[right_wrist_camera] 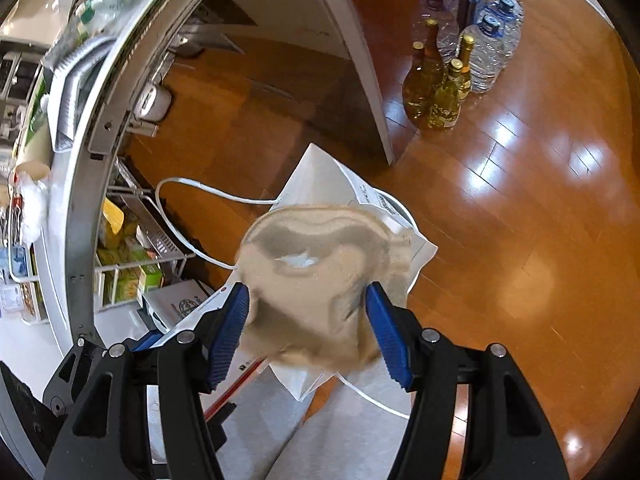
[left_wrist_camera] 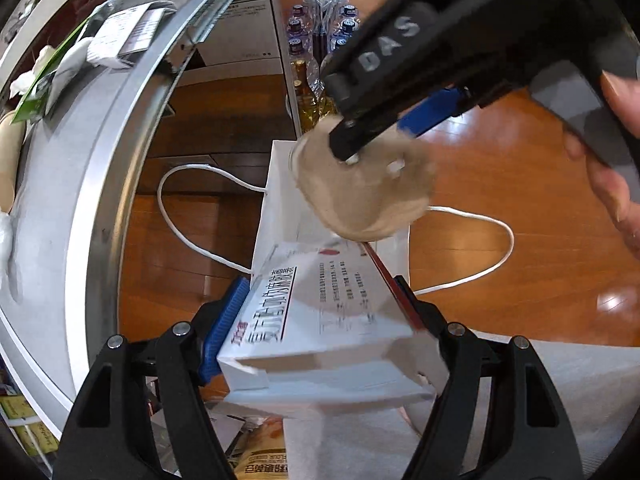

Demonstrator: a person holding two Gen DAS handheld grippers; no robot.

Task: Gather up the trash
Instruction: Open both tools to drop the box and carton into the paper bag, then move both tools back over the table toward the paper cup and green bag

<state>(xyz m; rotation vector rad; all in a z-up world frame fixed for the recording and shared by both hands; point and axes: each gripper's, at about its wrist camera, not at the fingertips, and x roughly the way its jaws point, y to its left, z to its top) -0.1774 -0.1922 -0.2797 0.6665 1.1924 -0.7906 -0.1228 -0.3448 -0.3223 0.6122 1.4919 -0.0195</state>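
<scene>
My left gripper (left_wrist_camera: 324, 320) is shut on a white cardboard box (left_wrist_camera: 320, 312) with Chinese print and holds it above the white paper bag (left_wrist_camera: 280, 208) on the floor. My right gripper (right_wrist_camera: 308, 320) is shut on a beige moulded pulp cup lid (right_wrist_camera: 316, 276); the lid also shows in the left wrist view (left_wrist_camera: 368, 192), directly over the bag's mouth. The bag (right_wrist_camera: 324, 180) has white rope handles (right_wrist_camera: 192, 188) spread to both sides. The right gripper also shows in the left wrist view (left_wrist_camera: 352, 148) from above.
A round metal-rimmed table (left_wrist_camera: 100, 152) with tissues and wrappers curves along the left. Wine bottles (right_wrist_camera: 436, 84) and water bottles (right_wrist_camera: 492, 40) stand on the wooden floor behind the bag. A wire rack of goods (right_wrist_camera: 132, 256) sits under the table. My grey trouser legs (right_wrist_camera: 320, 432) are below.
</scene>
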